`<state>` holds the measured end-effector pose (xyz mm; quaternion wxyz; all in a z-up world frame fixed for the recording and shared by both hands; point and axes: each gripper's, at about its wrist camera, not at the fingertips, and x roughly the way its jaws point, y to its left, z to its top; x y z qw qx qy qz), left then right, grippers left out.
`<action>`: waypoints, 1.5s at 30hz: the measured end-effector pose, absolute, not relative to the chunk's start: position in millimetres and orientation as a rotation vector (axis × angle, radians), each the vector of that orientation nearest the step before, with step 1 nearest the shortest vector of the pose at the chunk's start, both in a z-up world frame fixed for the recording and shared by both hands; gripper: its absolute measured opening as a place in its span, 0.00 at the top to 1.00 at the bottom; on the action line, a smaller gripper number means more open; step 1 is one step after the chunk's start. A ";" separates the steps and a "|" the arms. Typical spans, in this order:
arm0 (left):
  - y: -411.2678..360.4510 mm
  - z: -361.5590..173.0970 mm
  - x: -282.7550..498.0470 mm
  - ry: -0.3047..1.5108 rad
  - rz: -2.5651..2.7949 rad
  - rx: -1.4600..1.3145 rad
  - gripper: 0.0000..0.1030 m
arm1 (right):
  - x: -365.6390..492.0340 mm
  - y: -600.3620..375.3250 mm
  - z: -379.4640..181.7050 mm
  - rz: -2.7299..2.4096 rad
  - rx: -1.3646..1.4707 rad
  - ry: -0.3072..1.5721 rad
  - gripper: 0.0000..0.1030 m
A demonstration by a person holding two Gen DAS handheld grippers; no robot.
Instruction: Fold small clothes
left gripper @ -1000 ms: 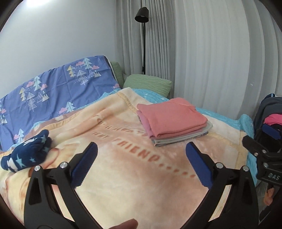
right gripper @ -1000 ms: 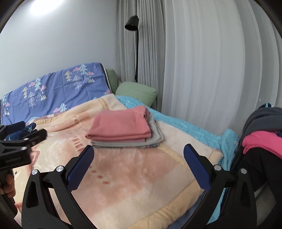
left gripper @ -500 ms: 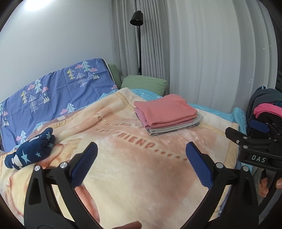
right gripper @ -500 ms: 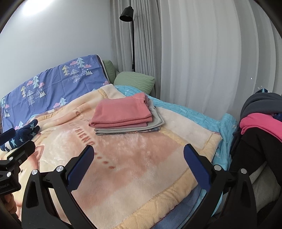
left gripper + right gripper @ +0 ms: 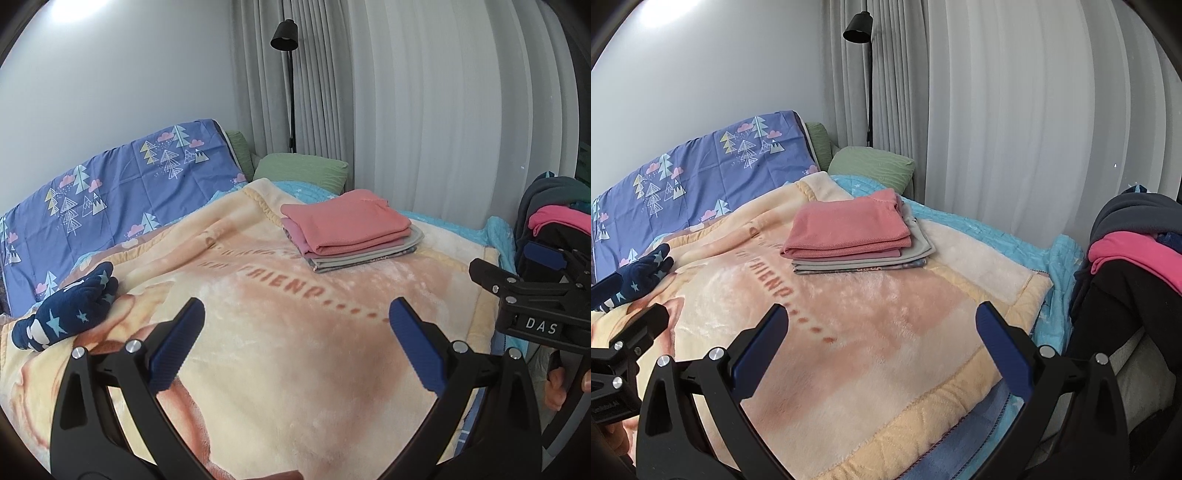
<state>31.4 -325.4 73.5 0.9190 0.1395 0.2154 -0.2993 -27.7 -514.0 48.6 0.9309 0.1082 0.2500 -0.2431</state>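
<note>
The left gripper [image 5: 295,332] has its blue fingers spread wide and holds nothing. The right gripper [image 5: 881,338] is wide too and holds nothing. Both hang over a soft peach blanket [image 5: 277,350] on the bed. A neat pile of folded clothes [image 5: 351,230], pink on top, lies far ahead on the blanket. A dark blue star cloth [image 5: 66,310] lies bunched up at the left edge
</note>
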 end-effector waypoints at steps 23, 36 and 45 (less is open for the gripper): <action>-328.1 69.9 31.4 0.431 -0.600 0.305 0.02 | -29.1 -517.9 44.1 -0.511 0.238 0.522 0.01; -328.2 69.8 29.8 0.429 -0.587 0.321 0.02 | -23.8 -518.5 37.1 -0.489 0.242 0.536 0.01; -333.9 62.9 29.5 0.444 -0.582 0.342 0.02 | -20.9 -523.9 31.6 -0.490 0.264 0.549 0.01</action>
